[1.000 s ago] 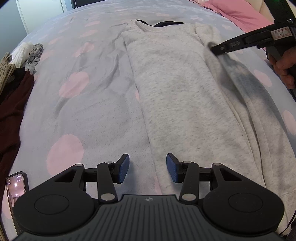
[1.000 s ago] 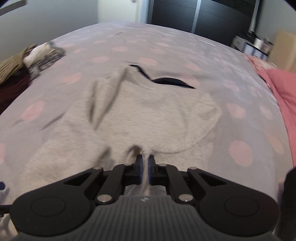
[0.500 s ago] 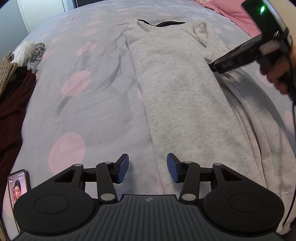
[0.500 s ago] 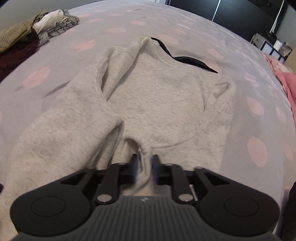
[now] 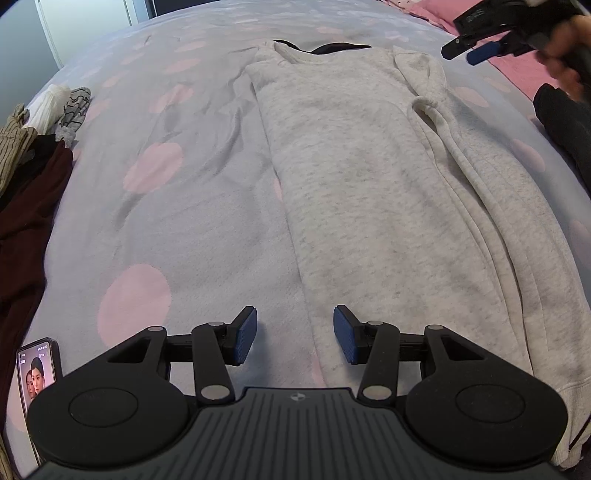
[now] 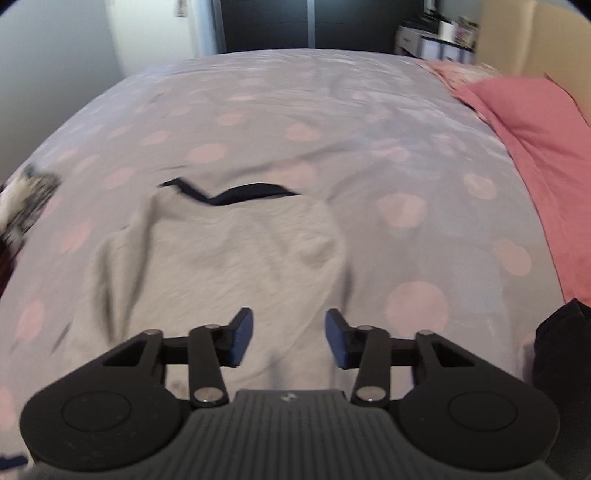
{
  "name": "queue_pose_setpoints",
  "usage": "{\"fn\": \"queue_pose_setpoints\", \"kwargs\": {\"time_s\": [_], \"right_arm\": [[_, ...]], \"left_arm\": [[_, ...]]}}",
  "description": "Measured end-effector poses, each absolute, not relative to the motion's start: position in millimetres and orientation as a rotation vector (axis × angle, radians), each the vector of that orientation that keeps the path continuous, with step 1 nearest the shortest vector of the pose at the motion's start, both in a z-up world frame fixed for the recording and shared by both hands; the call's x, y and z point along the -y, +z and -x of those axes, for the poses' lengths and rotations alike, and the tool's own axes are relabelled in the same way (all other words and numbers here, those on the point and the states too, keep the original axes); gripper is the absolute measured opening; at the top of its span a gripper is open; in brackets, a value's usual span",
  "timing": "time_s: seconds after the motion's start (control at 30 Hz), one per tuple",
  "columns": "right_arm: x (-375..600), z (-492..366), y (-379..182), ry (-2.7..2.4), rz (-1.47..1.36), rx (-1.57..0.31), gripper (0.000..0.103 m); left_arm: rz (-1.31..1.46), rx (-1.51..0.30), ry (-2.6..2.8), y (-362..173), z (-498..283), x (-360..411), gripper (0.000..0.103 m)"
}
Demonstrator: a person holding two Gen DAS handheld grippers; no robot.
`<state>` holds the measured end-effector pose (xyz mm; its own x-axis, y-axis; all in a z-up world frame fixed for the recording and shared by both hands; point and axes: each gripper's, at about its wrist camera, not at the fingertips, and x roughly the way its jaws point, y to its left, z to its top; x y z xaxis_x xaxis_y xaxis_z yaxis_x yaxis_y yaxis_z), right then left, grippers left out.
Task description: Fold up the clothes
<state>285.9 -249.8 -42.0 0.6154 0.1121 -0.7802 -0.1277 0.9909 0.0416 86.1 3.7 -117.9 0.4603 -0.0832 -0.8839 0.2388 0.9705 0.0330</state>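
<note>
Now grey sweatshirt (image 5: 354,177) flat on bed (image 5: 184,229), bare cover leftward, left gripper (image 5: 294,339) and right gripper (image 6: 288,338) fingers apart, empty.

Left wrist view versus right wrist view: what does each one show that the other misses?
Only the left wrist view shows the phone, the folded-in sleeve and the sweatshirt's lower half. Only the right wrist view shows the dark wardrobe and the cluttered shelf. Both show the grey sweatshirt, the dotted bedspread, the pink pillow and the open right tongs.
</note>
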Motion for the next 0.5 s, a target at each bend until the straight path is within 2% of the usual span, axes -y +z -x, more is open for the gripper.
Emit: {"fn": "queue_pose_setpoints", "kwargs": {"time_s": [0.2, 0.27, 0.5], "right_arm": [[263, -343, -73, 0.071, -0.008, -0.924, 0.037], [256, -357, -82, 0.066, 0.039, -0.932, 0.013], [213, -387, -124, 0.086, 0.252, -0.993, 0.01]], "left_arm": [[-0.15, -1.082, -0.193, -120, -88, -5, 0.047], [-0.148, -1.085, -0.192, -121, -88, -5, 0.048], [-0.126, -1.094, -0.186, -125, -94, -7, 0.051]]}}
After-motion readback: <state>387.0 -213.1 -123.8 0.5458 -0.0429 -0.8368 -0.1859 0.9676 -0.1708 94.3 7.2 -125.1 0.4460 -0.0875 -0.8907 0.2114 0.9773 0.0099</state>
